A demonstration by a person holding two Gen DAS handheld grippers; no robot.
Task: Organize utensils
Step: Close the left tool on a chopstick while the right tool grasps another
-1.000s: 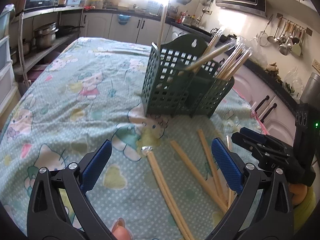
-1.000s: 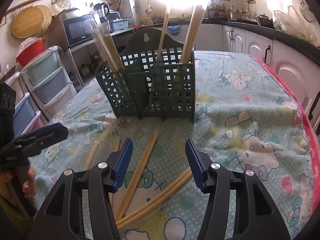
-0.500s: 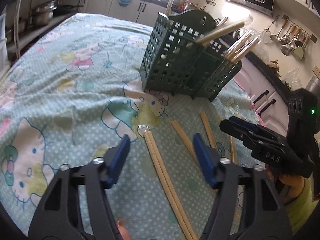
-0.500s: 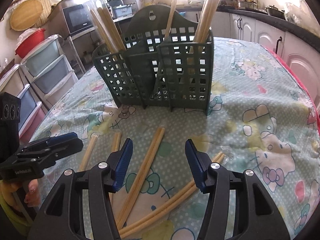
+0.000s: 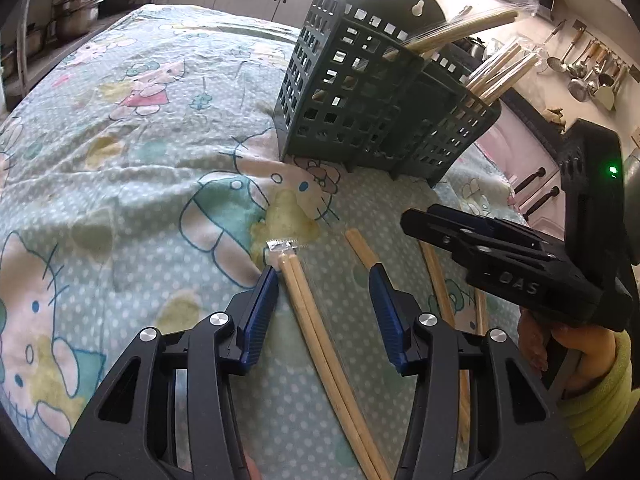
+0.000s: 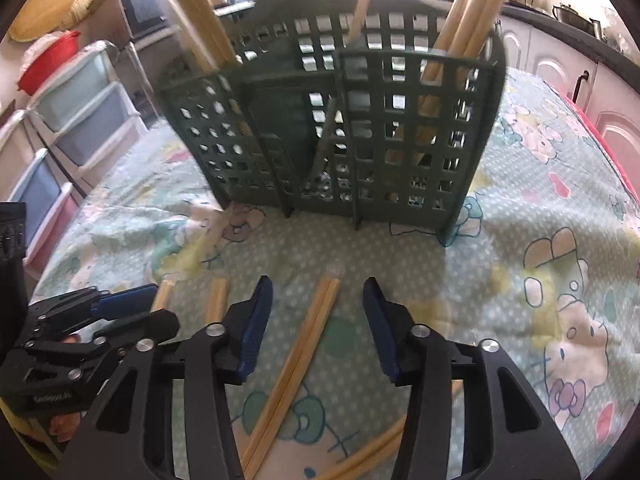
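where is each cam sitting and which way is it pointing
Left wrist: rides the left gripper, looking down along its open fingers at a chopstick pair between them; the right gripper and a hand in a yellow sleeve show.
Right wrist: rides the right gripper, angled down at another chopstick pair; the left gripper shows.
Shared: green utensil basket, cartoon tablecloth.

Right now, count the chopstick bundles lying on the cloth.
4. One bundle lies between the left jaws, a second between the right jaws, and two more left of that one. Others may be hidden.
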